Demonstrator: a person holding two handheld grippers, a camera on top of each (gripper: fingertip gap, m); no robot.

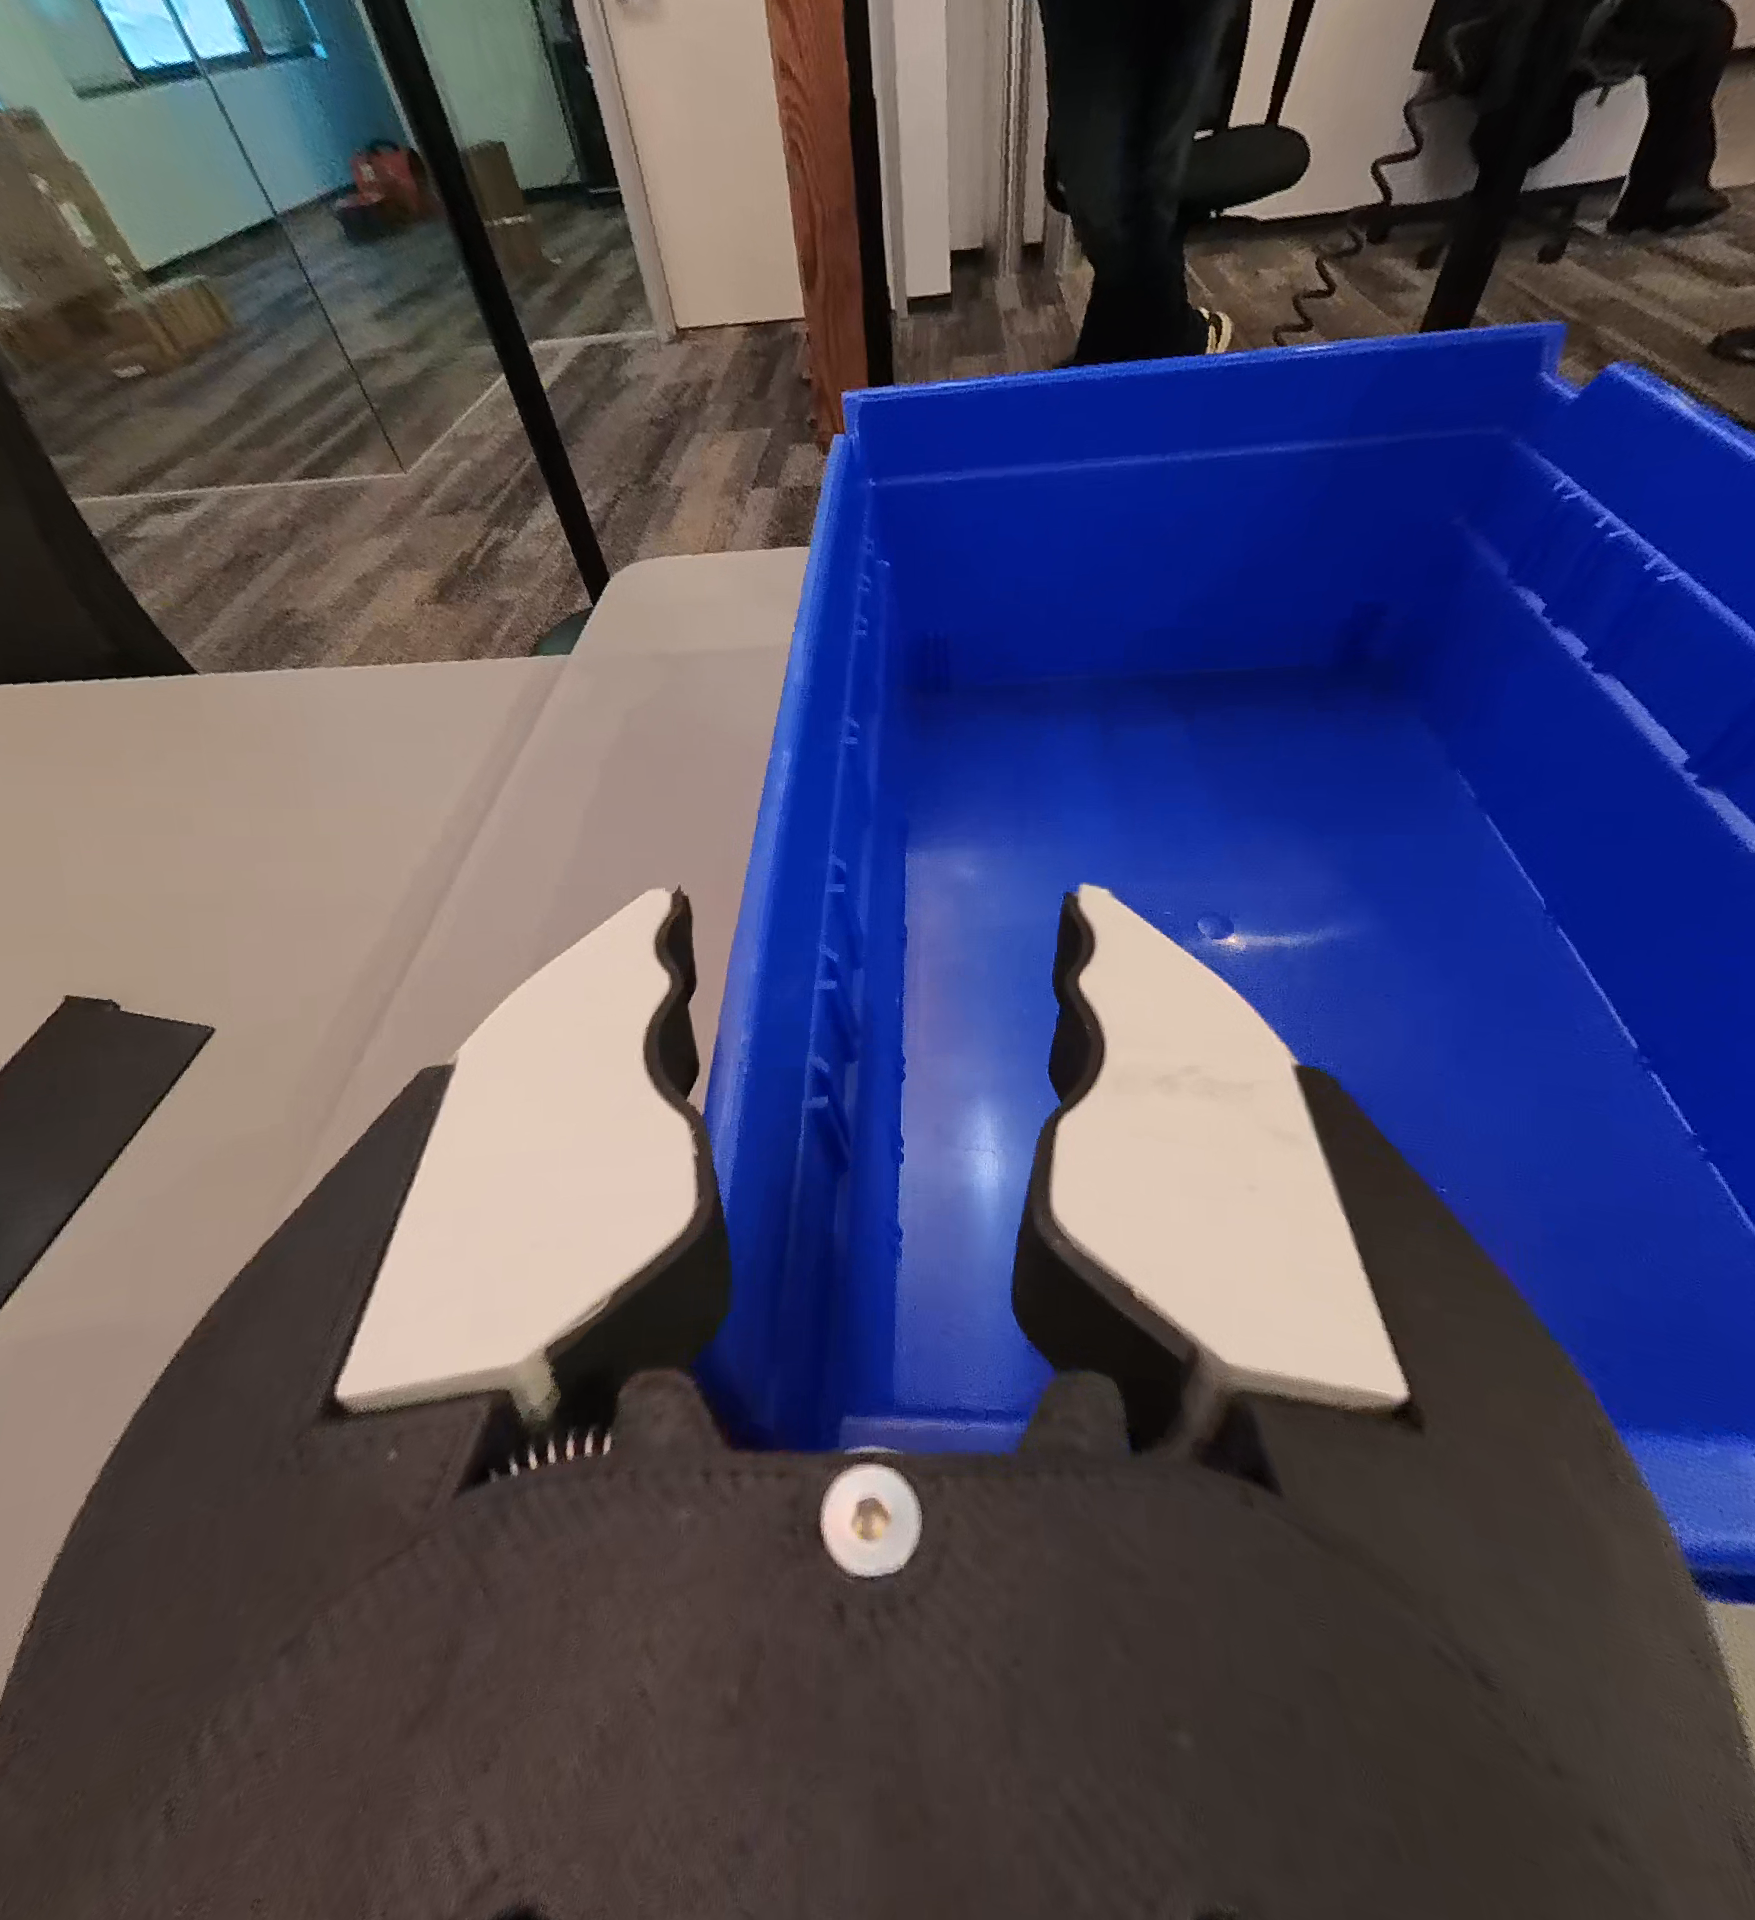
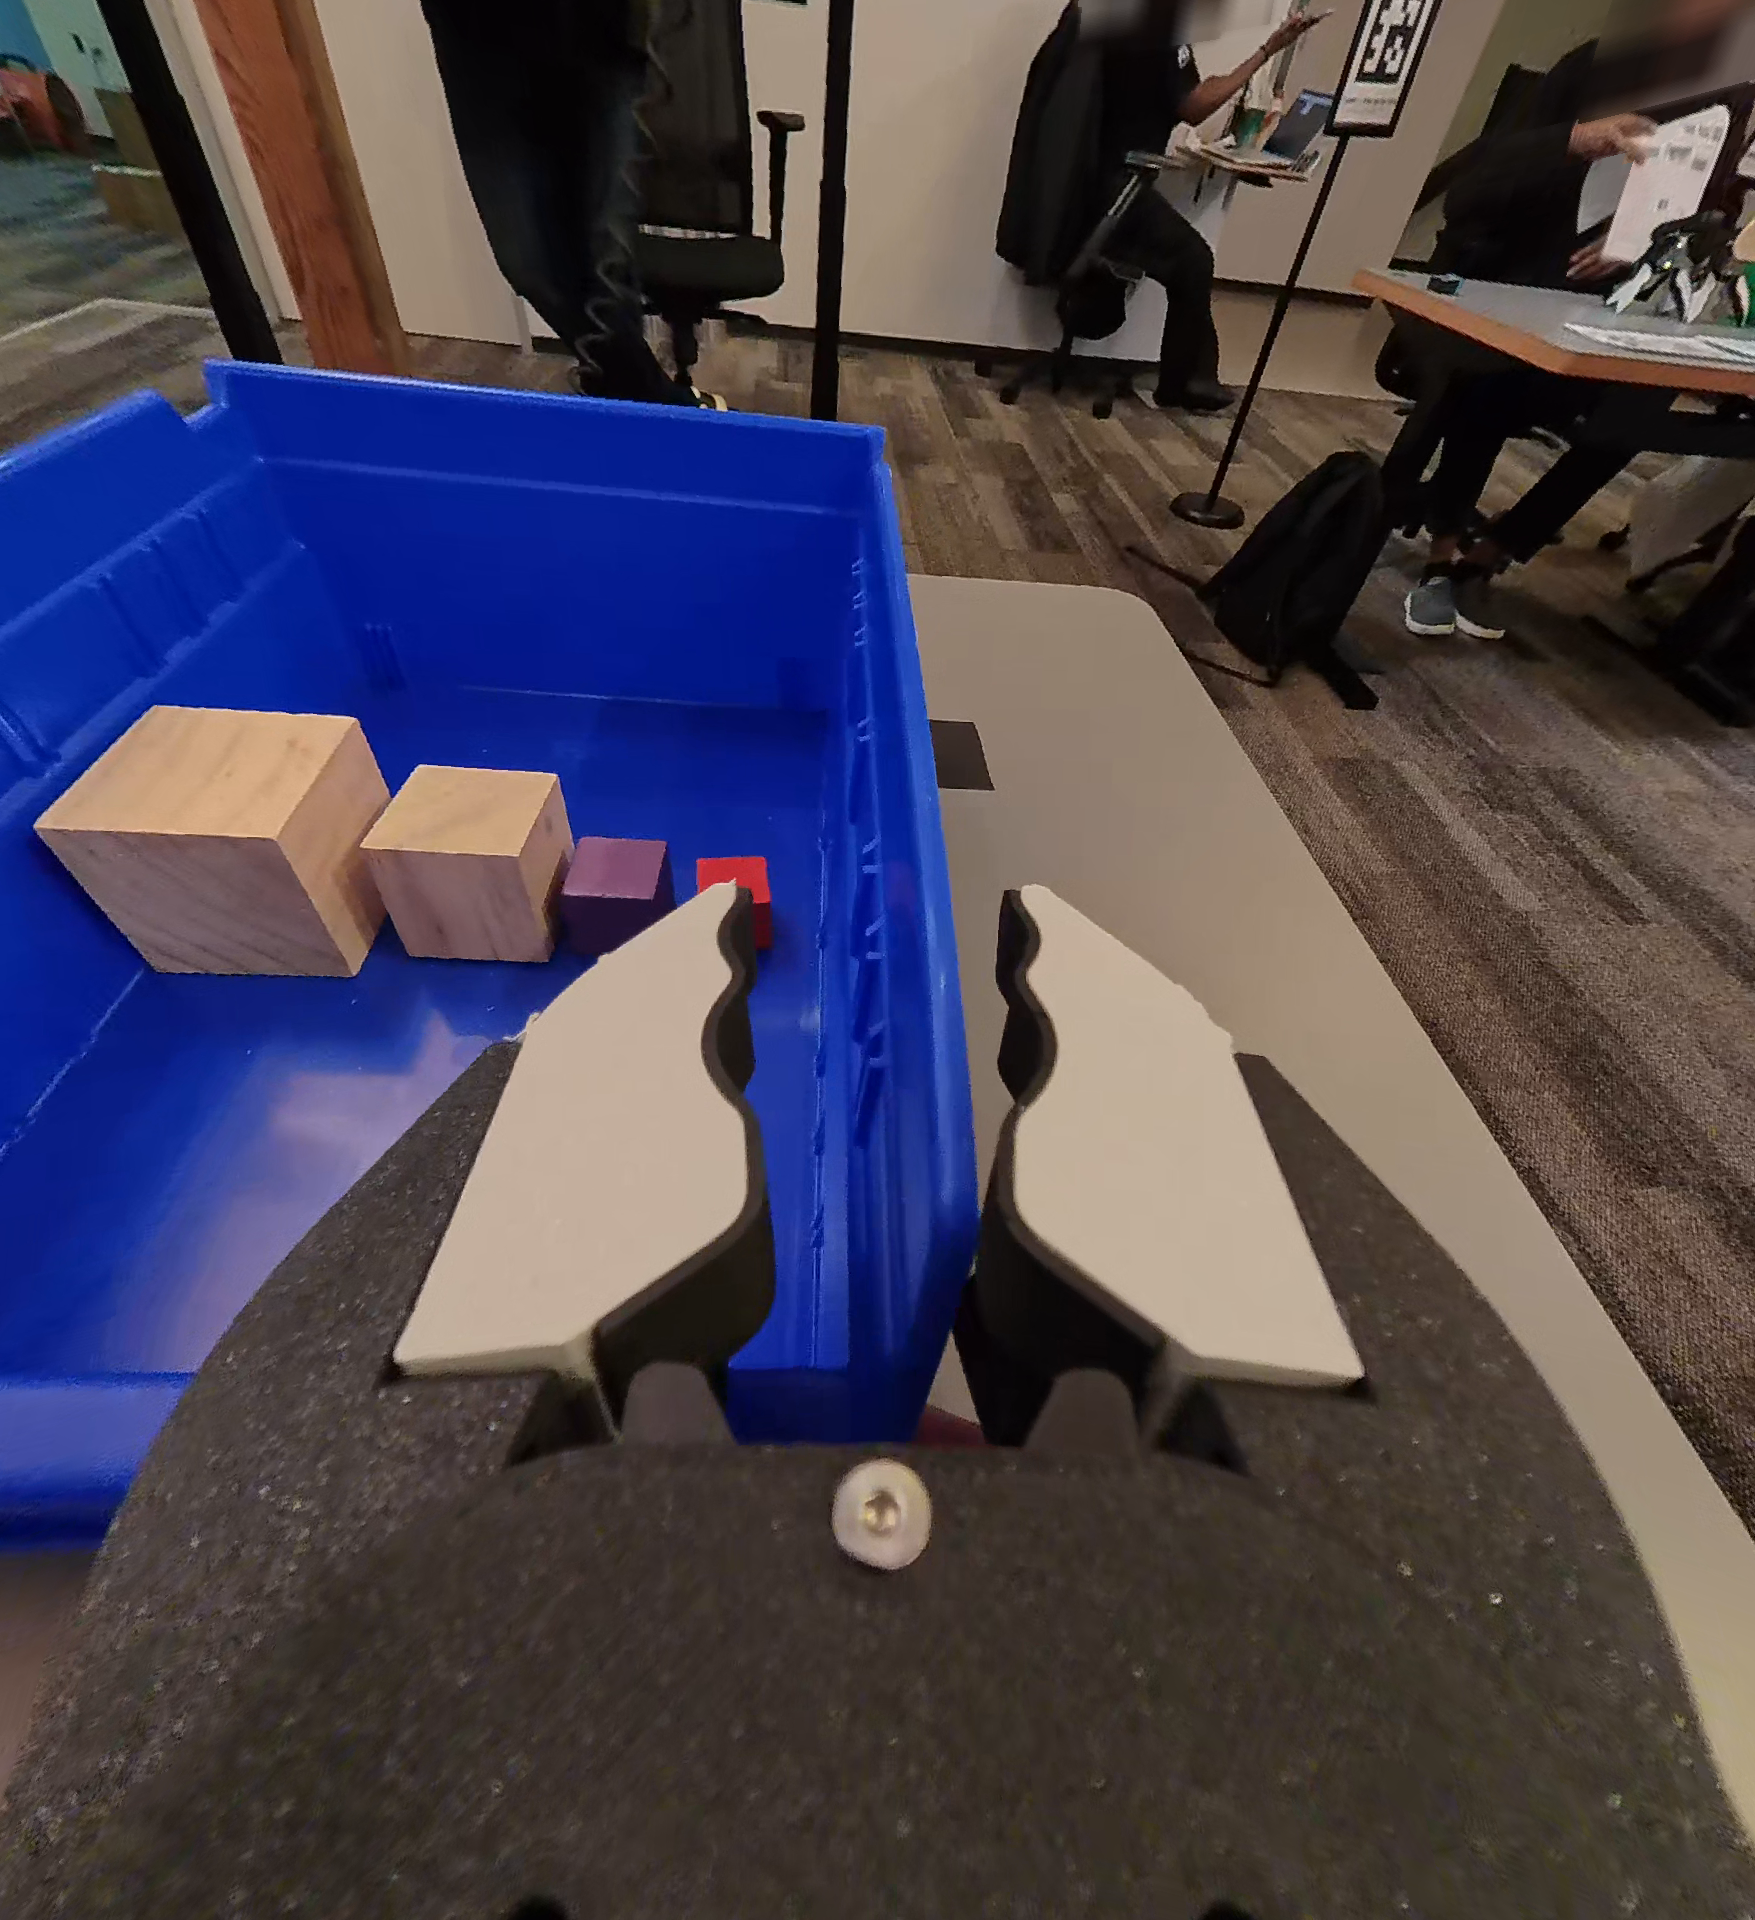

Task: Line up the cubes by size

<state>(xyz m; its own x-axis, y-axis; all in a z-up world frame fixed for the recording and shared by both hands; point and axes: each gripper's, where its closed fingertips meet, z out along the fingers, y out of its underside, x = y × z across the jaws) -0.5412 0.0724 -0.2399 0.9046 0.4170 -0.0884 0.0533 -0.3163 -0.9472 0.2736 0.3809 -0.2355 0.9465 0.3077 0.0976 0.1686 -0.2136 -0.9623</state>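
In the right wrist view several cubes stand in a row on the floor of a blue bin [image 2: 582,582]: a large wooden cube [image 2: 218,842], a smaller wooden cube [image 2: 468,862], a purple cube [image 2: 615,883] and a small red cube [image 2: 738,883], largest at left. My right gripper [image 2: 873,904] is open and holds nothing; its fingers straddle the bin's right wall above it. In the left wrist view my left gripper [image 1: 873,904] is open and holds nothing; its fingers straddle the bin's left wall [image 1: 800,831]. The cubes are out of sight in that view.
The bin sits on a grey table [image 2: 1143,831] with black tape marks [image 1: 31,1164] [image 2: 961,756]. The table's right edge runs close to the bin. People, office chairs, a stand pole and a backpack [image 2: 1299,561] are beyond on the carpet. From the right gripper's tips to the smaller wooden cube [image 2: 468,862] is close to 12 centimetres.
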